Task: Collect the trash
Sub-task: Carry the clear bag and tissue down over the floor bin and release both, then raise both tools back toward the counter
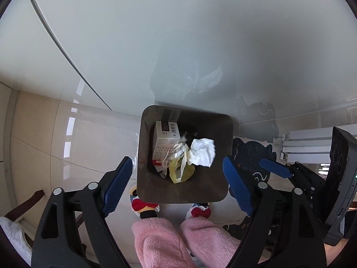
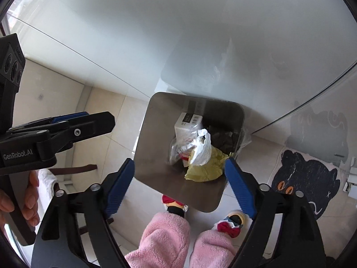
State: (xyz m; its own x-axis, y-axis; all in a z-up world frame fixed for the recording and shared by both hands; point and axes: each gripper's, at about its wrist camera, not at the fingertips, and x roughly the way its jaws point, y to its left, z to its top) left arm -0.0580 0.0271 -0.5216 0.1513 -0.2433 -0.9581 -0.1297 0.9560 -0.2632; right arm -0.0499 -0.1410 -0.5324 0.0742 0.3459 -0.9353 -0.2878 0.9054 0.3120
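A dark square trash bin (image 1: 145,178) stands on the tiled floor, straight below both grippers. Inside lie a white carton (image 1: 164,140), a crumpled white tissue (image 1: 203,151), a clear wrapper (image 1: 176,149) and a yellow bag (image 1: 181,174). My left gripper (image 1: 177,163) hangs open above the bin with nothing between its blue pads. The right wrist view shows the same bin (image 2: 156,156), carton (image 2: 185,127), white crumpled piece (image 2: 202,149) and yellow bag (image 2: 205,167). My right gripper (image 2: 180,164) is open and empty over it.
A pale glossy wall rises just behind the bin. A black cat-shaped mat (image 2: 308,178) lies to the right. The person's pink fleece legs (image 1: 160,239) and red-bowed slippers (image 1: 142,205) stand at the bin's near side. White slats (image 1: 308,145) lie far right, a white towel (image 1: 13,234) far left.
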